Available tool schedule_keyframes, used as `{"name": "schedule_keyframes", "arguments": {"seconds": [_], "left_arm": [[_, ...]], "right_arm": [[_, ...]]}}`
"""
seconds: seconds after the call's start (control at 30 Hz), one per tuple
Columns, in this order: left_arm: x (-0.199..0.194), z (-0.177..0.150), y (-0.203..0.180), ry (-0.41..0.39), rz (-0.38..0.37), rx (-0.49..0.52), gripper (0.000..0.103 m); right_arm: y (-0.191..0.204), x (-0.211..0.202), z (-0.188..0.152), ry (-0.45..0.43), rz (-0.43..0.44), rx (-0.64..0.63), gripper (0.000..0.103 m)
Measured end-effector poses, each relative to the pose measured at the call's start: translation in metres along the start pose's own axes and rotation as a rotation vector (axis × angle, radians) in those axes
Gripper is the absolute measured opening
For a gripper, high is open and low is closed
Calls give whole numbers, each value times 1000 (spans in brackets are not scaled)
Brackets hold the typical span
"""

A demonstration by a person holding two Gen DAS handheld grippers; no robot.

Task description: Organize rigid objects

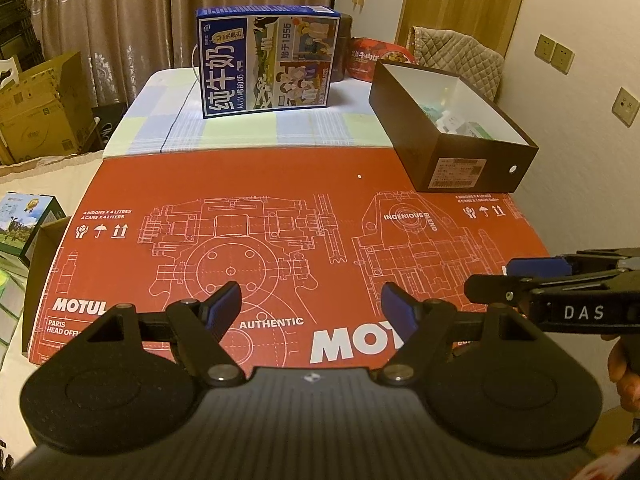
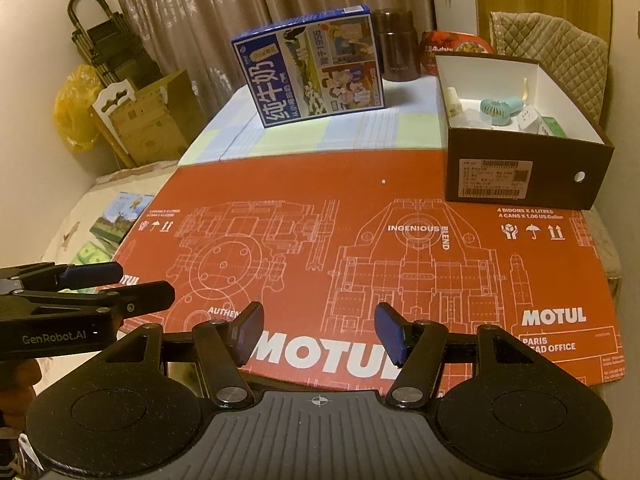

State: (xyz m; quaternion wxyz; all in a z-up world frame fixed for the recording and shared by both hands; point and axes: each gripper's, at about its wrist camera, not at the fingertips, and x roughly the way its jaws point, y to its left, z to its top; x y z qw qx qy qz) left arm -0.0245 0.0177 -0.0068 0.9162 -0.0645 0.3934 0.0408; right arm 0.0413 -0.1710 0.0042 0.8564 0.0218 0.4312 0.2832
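Observation:
A dark brown open box [image 1: 448, 136] [image 2: 524, 168] stands at the right rear of the red cardboard sheet [image 1: 280, 240] [image 2: 360, 240]. It holds several small items, among them a teal hand fan [image 2: 498, 109], a white plug [image 2: 529, 118] and a green pack [image 2: 554, 127]. My left gripper [image 1: 311, 312] is open and empty above the near edge of the red sheet. My right gripper [image 2: 319, 332] is open and empty there too, to the right of the left one. Each shows from the side in the other's view.
A blue milk carton [image 1: 268, 62] [image 2: 312, 68] stands on the checked cloth behind the sheet. A brown canister [image 2: 398, 46] and a red noodle bowl [image 2: 456, 46] sit at the back. Cardboard boxes [image 1: 40, 112] and a yellow bag [image 2: 76, 108] are at the left, a quilted chair [image 1: 456, 60] at the right.

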Motion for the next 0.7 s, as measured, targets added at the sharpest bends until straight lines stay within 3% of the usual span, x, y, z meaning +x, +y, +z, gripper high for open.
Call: {"name": "schedule_keyframes", "arguments": {"seconds": [0.7], "left_arm": [[8,1,-2,10,-5,4,74]], "right_arm": [[-2,5,0,19,-4,1,59]]}}
